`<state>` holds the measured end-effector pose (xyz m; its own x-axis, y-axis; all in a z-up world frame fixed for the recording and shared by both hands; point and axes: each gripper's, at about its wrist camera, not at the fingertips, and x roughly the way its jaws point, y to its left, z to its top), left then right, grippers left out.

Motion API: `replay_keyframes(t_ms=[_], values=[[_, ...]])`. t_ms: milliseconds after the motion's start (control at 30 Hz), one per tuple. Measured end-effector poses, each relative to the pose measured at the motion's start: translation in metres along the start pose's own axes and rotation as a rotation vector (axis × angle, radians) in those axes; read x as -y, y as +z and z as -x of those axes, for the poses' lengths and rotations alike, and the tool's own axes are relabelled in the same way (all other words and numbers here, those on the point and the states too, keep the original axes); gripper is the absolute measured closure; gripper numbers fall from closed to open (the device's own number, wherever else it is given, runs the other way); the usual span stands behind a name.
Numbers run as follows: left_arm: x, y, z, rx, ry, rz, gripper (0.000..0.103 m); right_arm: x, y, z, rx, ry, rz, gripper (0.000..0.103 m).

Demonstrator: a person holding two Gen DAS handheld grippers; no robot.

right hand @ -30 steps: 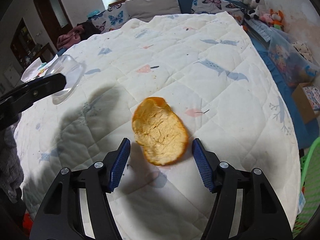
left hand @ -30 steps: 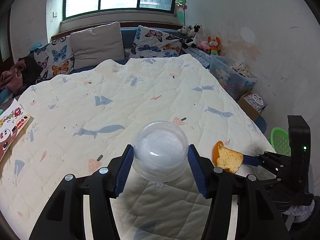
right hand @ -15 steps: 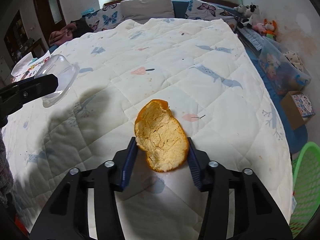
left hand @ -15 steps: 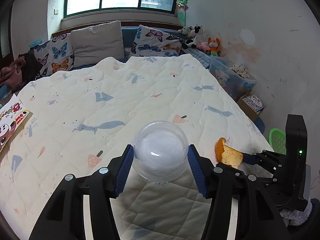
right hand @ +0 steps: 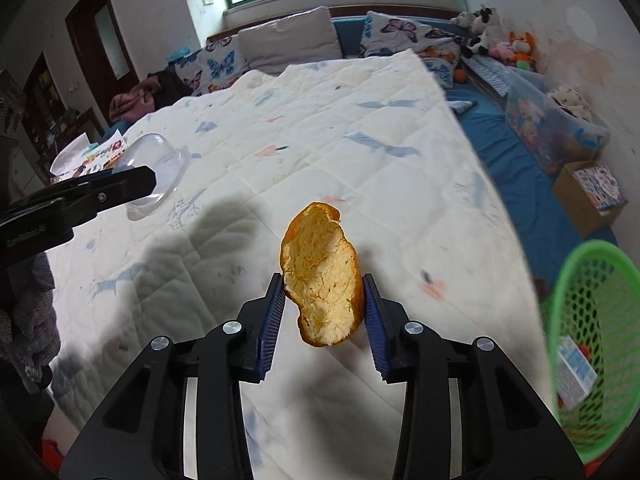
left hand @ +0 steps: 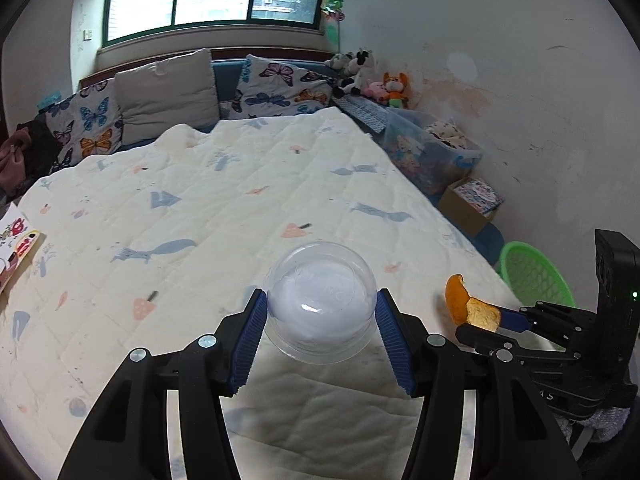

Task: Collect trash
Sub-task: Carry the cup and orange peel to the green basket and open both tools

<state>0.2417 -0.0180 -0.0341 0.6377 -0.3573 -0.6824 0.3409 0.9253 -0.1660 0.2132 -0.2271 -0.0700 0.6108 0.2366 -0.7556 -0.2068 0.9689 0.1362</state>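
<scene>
Over a bed covered by a cream quilt (left hand: pixel 224 216) printed with small animals, two black handheld grippers with blue ribbed pads each carry a piece of trash. The left gripper (left hand: pixel 320 322) clamps a clear plastic dome lid (left hand: pixel 320 310) between its pads, raised above the quilt. The right gripper (right hand: pixel 323 306), whose jaws have just been closing, now pinches an orange peel (right hand: pixel 320 278) upright between its pads, pale inner side facing the camera, lifted clear of the bedding. A green mesh basket (right hand: pixel 592 320) stands on the floor beside the bed's right edge, near the right gripper, with a small carton inside. Butterfly pillows (left hand: pixel 280 88) line the headboard under a window.
</scene>
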Motion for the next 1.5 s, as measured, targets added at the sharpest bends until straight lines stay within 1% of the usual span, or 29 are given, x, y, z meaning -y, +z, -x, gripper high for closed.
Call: replay_keyframes(t_ms=[167, 267, 433, 567, 667, 800, 833, 900, 1000, 1133, 1267, 1500], values=[[0.036, 0.001, 0.000, -0.006, -0.059, -0.034, 0.049, 0.027, -0.018, 0.034, 0.032, -0.035, -0.048, 0.064], [0.059, 0.001, -0.003, -0.011, -0.084, -0.065, 0.049, 0.052, -0.031, 0.054, 0.048, -0.071, -0.090, 0.064], [0.100, 0.002, -0.010, -0.026, -0.135, -0.110, 0.049, 0.107, -0.054, 0.082, 0.053, -0.163, -0.174, 0.064], [0.131, 0.004, -0.019, -0.038, -0.166, -0.142, 0.049, 0.145, -0.071, 0.097, 0.048, -0.234, -0.219, 0.063], [0.155, 0.005, -0.025, -0.049, -0.191, -0.165, 0.049, 0.173, -0.084, 0.105, 0.041, -0.259, -0.267, 0.062], [0.186, 0.008, -0.034, -0.062, -0.210, -0.209, 0.049, 0.196, -0.095, 0.110, 0.038, -0.284, -0.308, 0.060], [0.191, 0.009, -0.035, -0.064, -0.213, -0.218, 0.049, 0.201, -0.098, 0.111, 0.034, -0.285, -0.316, 0.060], [0.202, 0.010, -0.039, -0.070, -0.222, -0.234, 0.049, 0.208, -0.104, 0.112, 0.037, -0.292, -0.337, 0.054], [0.220, 0.012, -0.048, -0.089, -0.248, -0.248, 0.049, 0.216, -0.110, 0.117, 0.047, -0.289, -0.367, 0.053], [0.247, 0.010, -0.061, -0.115, -0.263, -0.287, 0.049, 0.223, -0.117, 0.128, 0.063, -0.288, -0.385, 0.050], [0.276, 0.005, -0.073, -0.138, -0.284, -0.332, 0.049, 0.225, -0.122, 0.139, 0.084, -0.283, -0.400, 0.047], [0.315, -0.001, -0.097, -0.191, -0.310, -0.371, 0.049, 0.226, -0.130, 0.152, 0.103, -0.280, -0.418, 0.041]])
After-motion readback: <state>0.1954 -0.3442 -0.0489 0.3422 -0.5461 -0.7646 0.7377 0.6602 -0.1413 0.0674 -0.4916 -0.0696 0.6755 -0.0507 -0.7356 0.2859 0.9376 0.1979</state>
